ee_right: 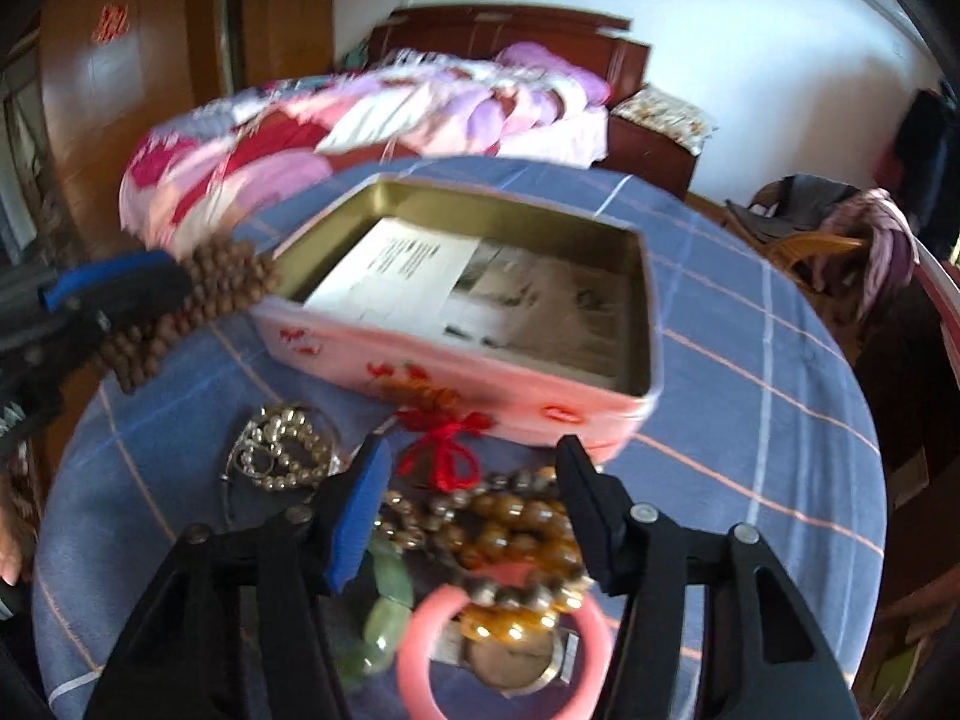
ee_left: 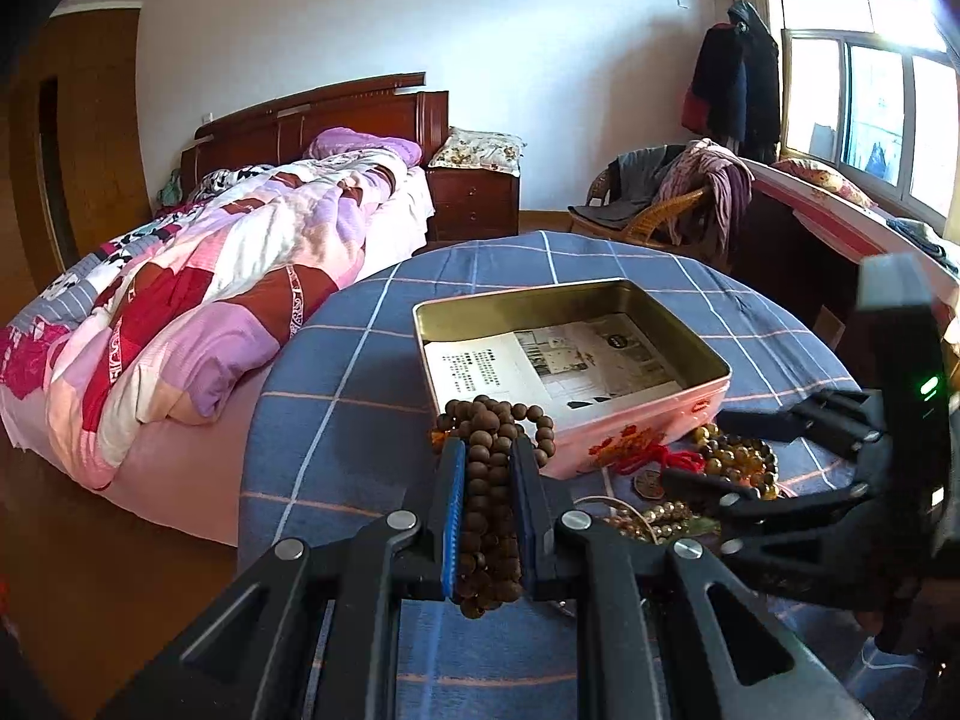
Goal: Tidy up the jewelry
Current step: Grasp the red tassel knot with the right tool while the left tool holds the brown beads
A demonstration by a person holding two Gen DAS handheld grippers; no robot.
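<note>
My left gripper (ee_left: 489,450) is shut on a bunched strand of brown wooden beads (ee_left: 492,420), held at the near left corner of the open pink tin (ee_left: 690,330). A printed sheet lines the tin's bottom. In the right wrist view the same beads (ee_right: 228,282) hang from the left gripper (ee_right: 120,282), beside the tin (ee_right: 456,360). My right gripper (ee_right: 474,450) hangs over the jewelry pile in front of the tin. Its jaws stand on either side of amber beads (ee_right: 510,516), and I see no firm squeeze. A red knotted cord (ee_right: 444,456) lies just beyond its tips.
The pile also holds a pearl bracelet (ee_right: 282,450), green jade bracelet (ee_right: 384,600), pink bangle (ee_right: 420,660) and watch (ee_right: 516,654). All lie on a round table with a blue plaid cloth (ee_left: 360,420). A bed (ee_left: 210,300) stands left, a wicker chair (ee_left: 660,210) behind.
</note>
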